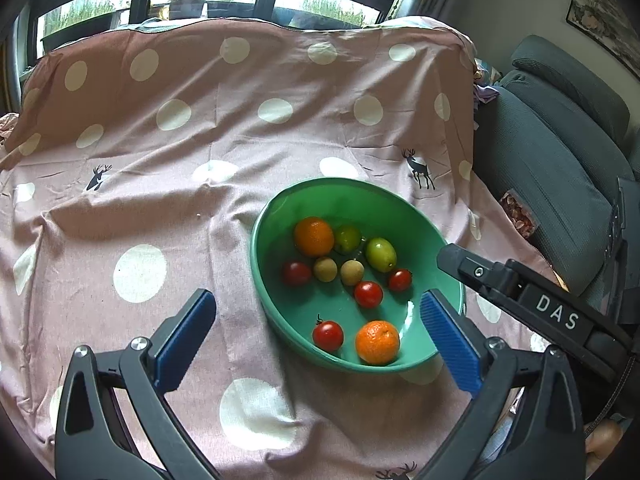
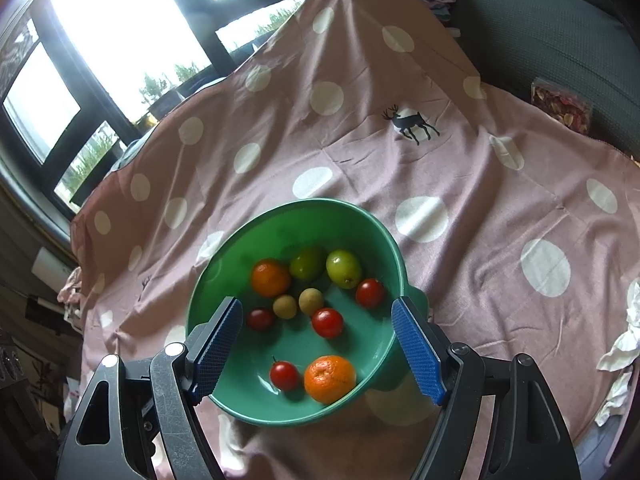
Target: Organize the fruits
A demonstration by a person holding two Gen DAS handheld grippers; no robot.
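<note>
A green bowl (image 1: 280,216) (image 2: 224,276) sits on a pink polka-dot cloth. It holds two oranges (image 1: 377,342) (image 2: 329,379), two green fruits (image 1: 381,255) (image 2: 343,268), two small tan fruits (image 1: 352,273) (image 2: 311,301) and several cherry tomatoes (image 1: 328,335) (image 2: 284,375). My left gripper (image 1: 316,344) is open and empty, hovering above the bowl's near left side. My right gripper (image 2: 316,354) is open and empty above the bowl's near part. The right gripper's dark body (image 1: 520,292) shows in the left wrist view, at the bowl's right.
The pink cloth (image 1: 160,140) (image 2: 500,200) with white dots and deer prints covers the table. A grey armchair (image 1: 560,160) stands to the right. A packet of dried petals (image 2: 562,106) lies on it. White crumpled cloth (image 2: 624,348) lies at the right edge. Windows are behind.
</note>
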